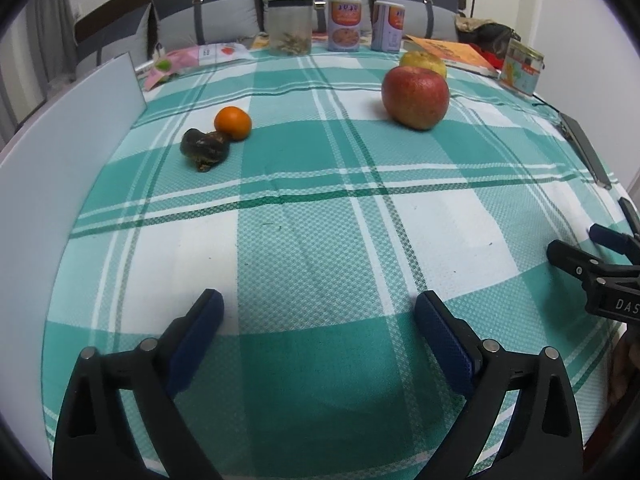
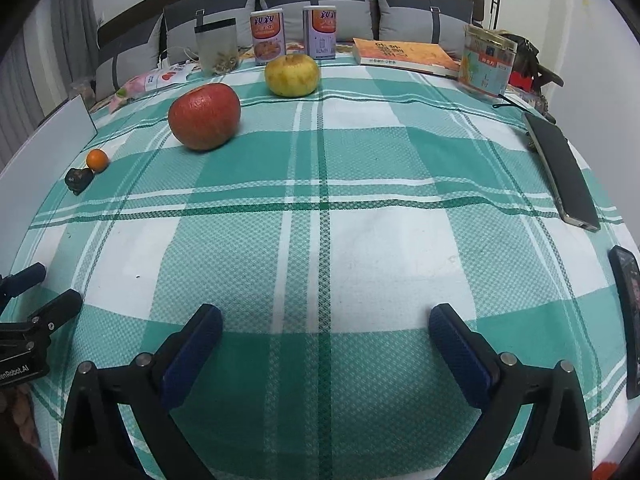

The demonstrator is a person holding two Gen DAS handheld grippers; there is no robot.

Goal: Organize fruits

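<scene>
Woven checked cloth [image 2: 320, 240], round red apple [image 2: 204, 116]

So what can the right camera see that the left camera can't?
Only the right camera shows a second phone at the table's right edge. Only the left camera shows the dark bag behind the book in full. Both show the red apple, yellow apple, orange, a dark lump beside the orange, two cans, and the open left gripper and open right gripper, holding nothing.
</scene>
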